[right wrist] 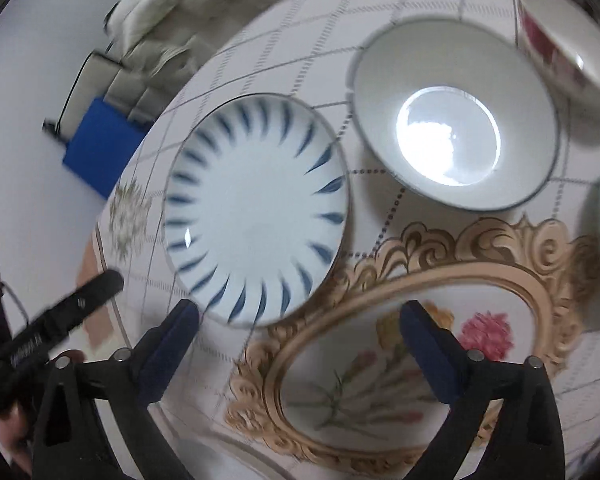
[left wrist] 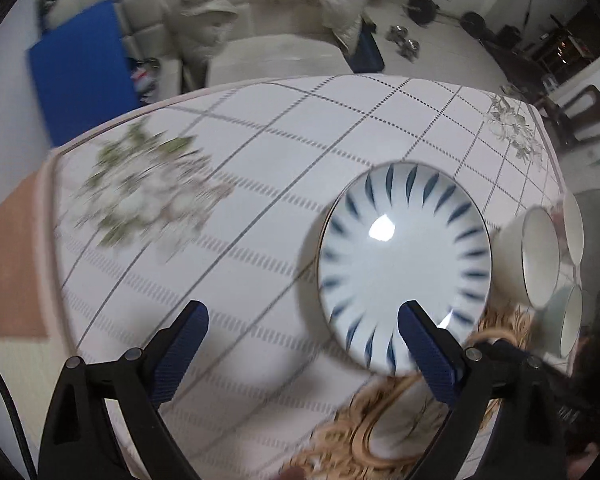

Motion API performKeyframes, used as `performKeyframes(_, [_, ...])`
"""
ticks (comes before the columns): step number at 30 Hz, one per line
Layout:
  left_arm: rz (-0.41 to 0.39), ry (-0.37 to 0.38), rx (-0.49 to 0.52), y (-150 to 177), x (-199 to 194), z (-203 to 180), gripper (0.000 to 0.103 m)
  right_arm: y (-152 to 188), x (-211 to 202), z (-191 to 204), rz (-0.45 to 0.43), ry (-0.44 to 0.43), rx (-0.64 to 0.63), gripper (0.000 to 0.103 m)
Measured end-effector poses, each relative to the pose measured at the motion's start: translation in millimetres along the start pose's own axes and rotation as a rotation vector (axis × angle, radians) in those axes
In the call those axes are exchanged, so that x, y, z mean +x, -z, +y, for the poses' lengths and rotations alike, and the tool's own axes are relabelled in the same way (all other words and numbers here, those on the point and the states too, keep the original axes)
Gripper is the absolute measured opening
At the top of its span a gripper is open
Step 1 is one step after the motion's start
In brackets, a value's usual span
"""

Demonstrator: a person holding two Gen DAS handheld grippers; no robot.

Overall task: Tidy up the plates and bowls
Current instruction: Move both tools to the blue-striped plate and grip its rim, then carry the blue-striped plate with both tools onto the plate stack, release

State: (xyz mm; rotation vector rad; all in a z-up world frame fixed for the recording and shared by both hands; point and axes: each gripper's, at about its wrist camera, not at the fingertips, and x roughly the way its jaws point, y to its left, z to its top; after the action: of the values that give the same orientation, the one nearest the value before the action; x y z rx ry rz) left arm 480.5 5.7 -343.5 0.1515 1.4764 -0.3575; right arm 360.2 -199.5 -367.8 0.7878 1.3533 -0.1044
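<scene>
Plate with blue strokes lay on the bench, a white bowl just beside it. Left tool and right tool both gaped wide, holding nothing.

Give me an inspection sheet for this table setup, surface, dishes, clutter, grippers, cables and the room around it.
Surface: table under a white grid-pattern cloth with floral prints and a gold ornate frame motif.
Job's things: blue-striped plate lying flat; white bowl upright beside it; floral bowl behind that; a greenish bowl at the table edge.
Clutter: nothing seen on the table besides the dishes.
Grippers: left gripper open, empty, one finger over the plate's rim; right gripper open, empty, above the cloth.
Cables: a dark cable along the left wrist view's edge.
Surroundings: pale sofa, blue mat, weights on the floor, a wooden chair.
</scene>
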Motion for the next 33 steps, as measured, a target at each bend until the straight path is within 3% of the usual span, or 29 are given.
performKeyframes(3, [0.042, 0.035, 0.003, -26, 24, -2, 0.097, -8, 16, -12, 0.011, -0.036, 0.060, 0.086])
performKeyframes(7, [0.094, 0.055, 0.035, -49, 53, -10, 0.078, -15, 31, -20, 0.014, -0.077, 0.111, 0.074])
performKeyframes(10, [0.128, 0.030, 0.091, -57, 68, -19, 0.062, -20, 33, -19, -0.012, -0.085, 0.123, 0.065])
performKeyframes(12, [0.112, 0.024, 0.127, -61, 69, -27, 0.056, -24, 36, -20, -0.014, -0.084, 0.145, 0.057])
performKeyframes(13, [0.112, 0.031, 0.146, -62, 69, -31, 0.052, -27, 36, -20, -0.021, -0.075, 0.148, 0.046])
performKeyframes(14, [0.112, 0.055, 0.159, -62, 68, -36, 0.036, -28, 38, -17, -0.019, -0.066, 0.145, 0.039])
performKeyframes(15, [0.117, 0.070, 0.165, -62, 68, -39, 0.032, -30, 42, -16, -0.013, -0.057, 0.145, 0.025])
performKeyframes(17, [0.102, 0.036, 0.199, -59, 66, -47, 0.031, -31, 44, -15, -0.017, -0.021, 0.141, 0.016])
performKeyframes(23, [0.077, 0.030, 0.188, -39, 57, -41, 0.017, -26, 33, -18, -0.048, -0.003, 0.111, 0.014])
performKeyframes(33, [0.030, 0.071, 0.095, 27, 18, -16, 0.017, -10, 7, -10, -0.028, -0.004, 0.013, 0.011])
